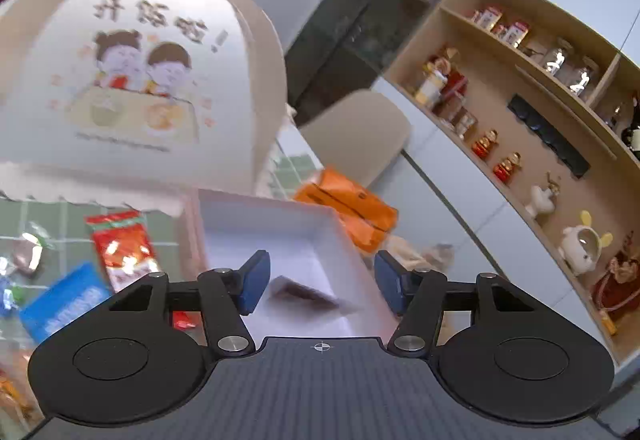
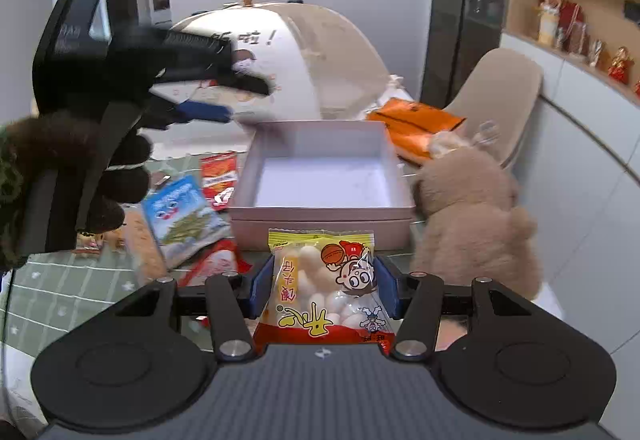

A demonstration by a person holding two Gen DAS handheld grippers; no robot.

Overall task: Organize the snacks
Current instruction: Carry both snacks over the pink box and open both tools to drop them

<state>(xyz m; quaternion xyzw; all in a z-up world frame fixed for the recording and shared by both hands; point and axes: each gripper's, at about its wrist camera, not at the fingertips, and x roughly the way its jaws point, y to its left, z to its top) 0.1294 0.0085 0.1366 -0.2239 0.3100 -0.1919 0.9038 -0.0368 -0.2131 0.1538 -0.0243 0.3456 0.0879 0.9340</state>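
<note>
box (image 2: 320, 214) before dome cover (image 2: 320, 52), packets (image 2: 184, 216) left

Right gripper (image 2: 322, 290), black linkage frame with blue pads, tilts downward with its pads pressed on both sides of something clamped between them. Left gripper (image 1: 320, 282), same build, points down at a shallower angle, blue fingertips (image 1: 254, 282) apart with nothing between. A dark-gloved left hand (image 2: 116, 176) wraps its handle.

One box (image 2: 320, 214), two orange packets (image 2: 416, 122), one plush bear (image 2: 468, 216)
</note>
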